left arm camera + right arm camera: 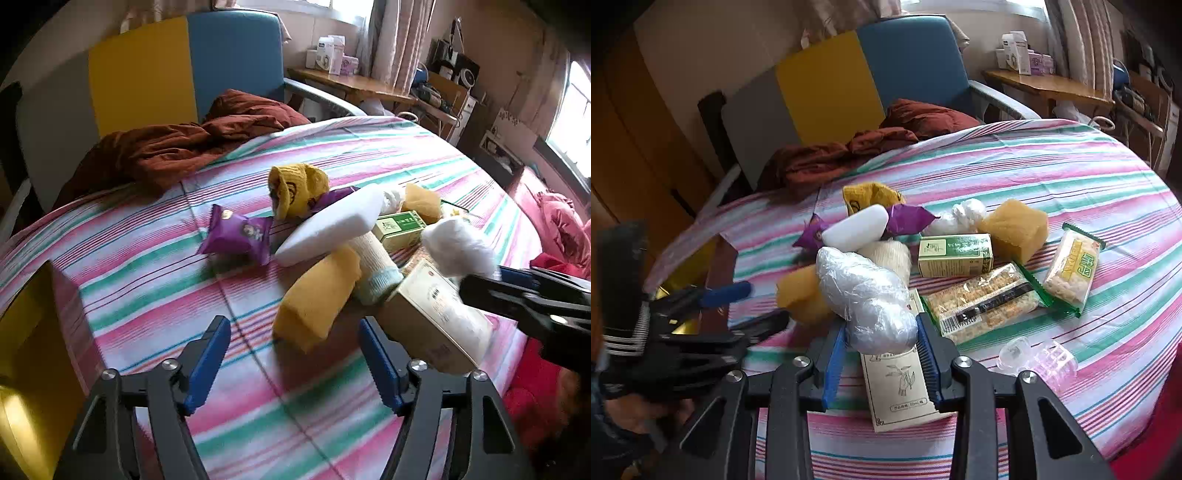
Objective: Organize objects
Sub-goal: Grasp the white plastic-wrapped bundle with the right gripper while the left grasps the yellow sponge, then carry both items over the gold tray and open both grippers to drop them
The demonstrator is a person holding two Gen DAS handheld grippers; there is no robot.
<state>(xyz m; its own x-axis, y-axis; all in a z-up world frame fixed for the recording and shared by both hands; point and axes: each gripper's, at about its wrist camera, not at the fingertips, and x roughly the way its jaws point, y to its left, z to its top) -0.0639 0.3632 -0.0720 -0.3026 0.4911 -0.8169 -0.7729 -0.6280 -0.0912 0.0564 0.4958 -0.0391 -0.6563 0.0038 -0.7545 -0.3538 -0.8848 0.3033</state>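
The right gripper (881, 356) is sitting at the bottom centre of the right wrist view, its blue pads (834, 369) pressing both sides of a crumpled clear plastic bundle (866, 299), so it is clamped on that bundle. The bundle is hanging over a cream box (899, 391) lying on the striped bedsheet (1089, 177).

The left gripper (295, 365) is showing at the bottom of the left wrist view with its jaws standing apart and only bedsheet between them. It is gripping nothing. A yellow sponge (317, 295) is lying just above its right pad, slightly apart from it.

The rest of the pile is lying mid-frame: a purple snack packet (236, 232), a white foam block (332, 225) and a green box (955, 254).
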